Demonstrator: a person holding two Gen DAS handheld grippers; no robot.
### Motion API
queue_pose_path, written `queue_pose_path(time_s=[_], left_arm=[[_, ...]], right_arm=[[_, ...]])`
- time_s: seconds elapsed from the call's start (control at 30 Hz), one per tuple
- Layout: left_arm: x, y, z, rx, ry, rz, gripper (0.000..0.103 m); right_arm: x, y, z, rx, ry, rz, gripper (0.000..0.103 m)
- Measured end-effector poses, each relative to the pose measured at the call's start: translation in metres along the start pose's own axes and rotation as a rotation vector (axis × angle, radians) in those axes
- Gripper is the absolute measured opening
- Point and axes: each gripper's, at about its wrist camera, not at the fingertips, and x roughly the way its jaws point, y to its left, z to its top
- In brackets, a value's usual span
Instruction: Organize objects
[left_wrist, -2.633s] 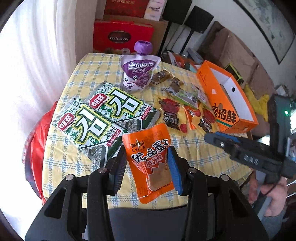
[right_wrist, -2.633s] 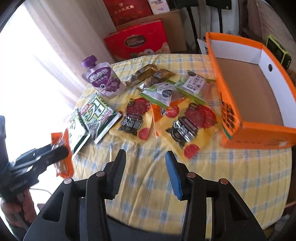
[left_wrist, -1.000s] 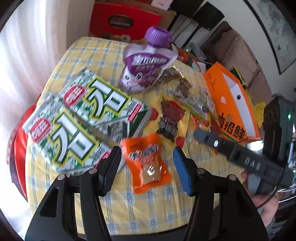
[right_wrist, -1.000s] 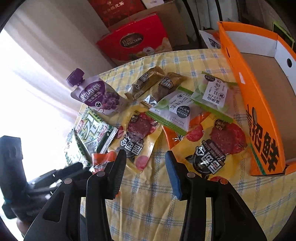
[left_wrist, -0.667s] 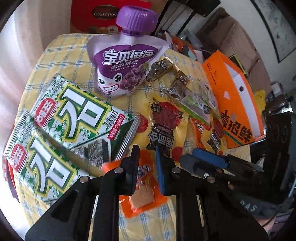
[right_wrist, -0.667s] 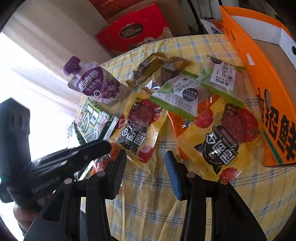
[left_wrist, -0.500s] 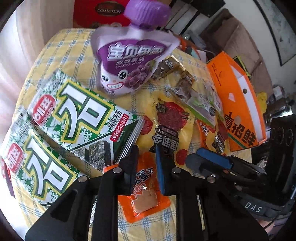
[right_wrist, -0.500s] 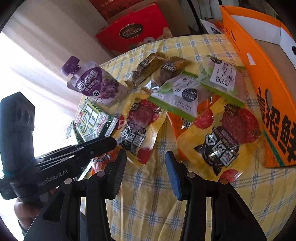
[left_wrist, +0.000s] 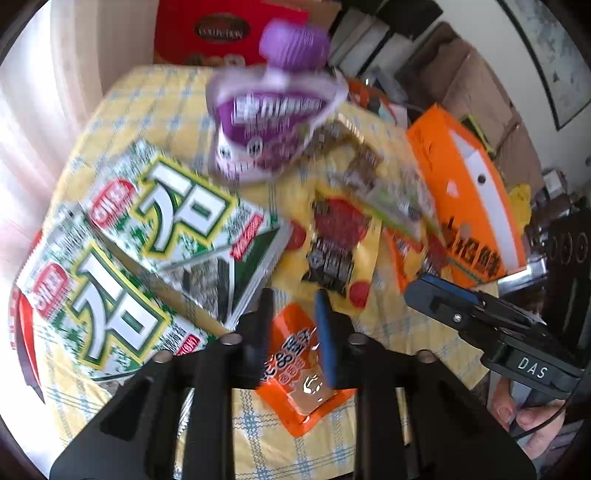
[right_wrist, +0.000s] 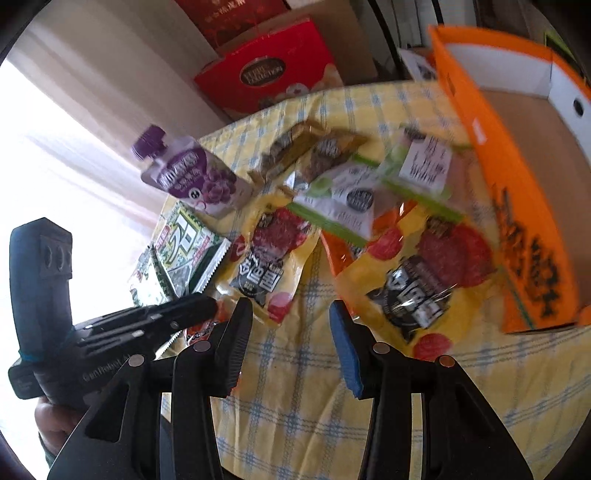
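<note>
Your left gripper (left_wrist: 293, 317) points steeply down at the small orange foil snack packet (left_wrist: 301, 369) lying on the yellow checked tablecloth (left_wrist: 258, 446), just beside the green-and-white seaweed packs (left_wrist: 122, 295). Its jaws have just been opening again; the gap is narrow, the packet's upper end sits between the fingers, and whether the pads press on it you cannot tell through the blur. Your right gripper (right_wrist: 291, 328) hangs over bare cloth with its jaws moderately apart and nothing between them, near the yellow sausage packets (right_wrist: 424, 284). The orange cardboard box (right_wrist: 517, 206) stands at the table's right edge.
</note>
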Motion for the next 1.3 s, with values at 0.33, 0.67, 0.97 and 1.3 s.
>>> queue_pose_path(time_s=[0.33, 0.67, 0.97, 1.3], left_arm=[[-0.002, -0.025, 0.013, 0.034, -0.027, 0.011, 0.061], [0.020, -0.052, 0.010, 0.059, 0.019, -0.047, 0.061], [0.052, -0.082, 0.010, 0.013, 0.104, -0.192, 0.046], [0.070, -0.087, 0.009, -0.075, 0.135, -0.271, 0.032]], right_arm=[[-0.043, 0.011, 0.020, -0.056, -0.087, -0.043, 0.057], [-0.086, -0.003, 0.018, -0.051, -0.146, -0.062, 0.060], [-0.115, -0.021, 0.013, -0.030, -0.180, -0.099, 0.061], [-0.120, -0.044, 0.007, 0.009, -0.183, -0.113, 0.058]])
